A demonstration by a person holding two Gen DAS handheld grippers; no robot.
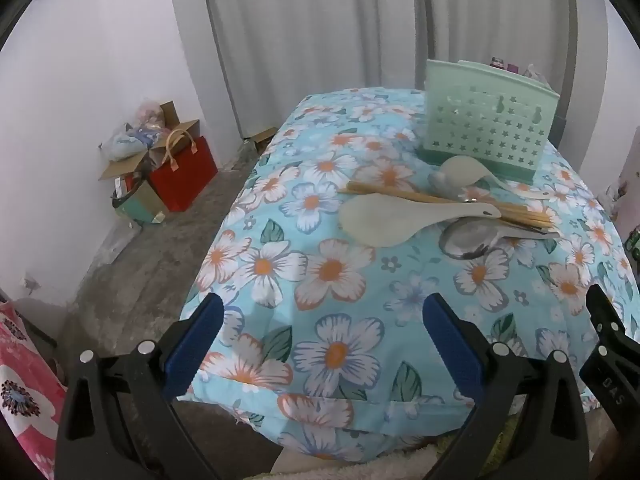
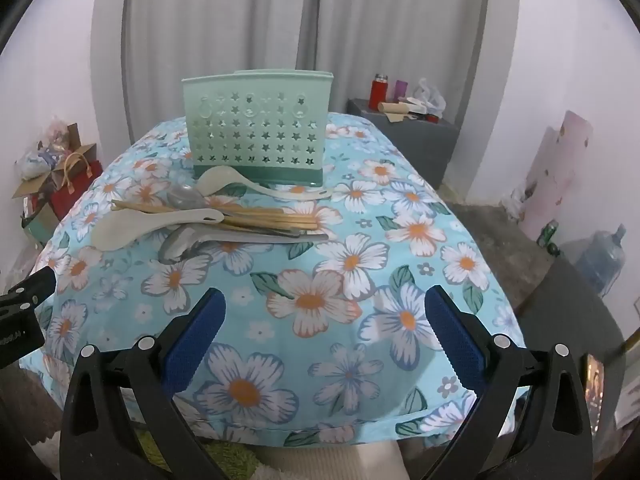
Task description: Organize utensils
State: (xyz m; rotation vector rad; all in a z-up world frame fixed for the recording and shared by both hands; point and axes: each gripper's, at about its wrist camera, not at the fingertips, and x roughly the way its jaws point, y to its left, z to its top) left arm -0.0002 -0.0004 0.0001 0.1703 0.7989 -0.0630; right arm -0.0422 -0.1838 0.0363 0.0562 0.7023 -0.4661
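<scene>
A mint-green utensil holder (image 1: 486, 120) (image 2: 258, 122) with star-shaped holes stands upright at the far end of the floral-covered table (image 1: 340, 344) (image 2: 320, 320). In front of it lies a heap of utensils: a pale rice paddle (image 1: 384, 219) (image 2: 136, 226), a bundle of wooden chopsticks (image 1: 400, 193) (image 2: 256, 216), a metal ladle (image 1: 472, 240) (image 2: 180, 246), a metal spoon (image 2: 185, 197) and a pale soup spoon (image 1: 466, 170) (image 2: 224, 180). My left gripper (image 1: 322, 326) hovers open over the table's near left edge, nothing between its blue pads. My right gripper (image 2: 324, 322) is open over the near middle, well short of the heap.
Left of the table, cardboard boxes and a red bag (image 1: 184, 172) (image 2: 74, 184) sit on the concrete floor. A grey cabinet (image 2: 404, 140) with a red flask stands behind right, a water jug (image 2: 602, 256) on the right. Curtains hang behind. Pink floral fabric (image 1: 24, 392) lies near left.
</scene>
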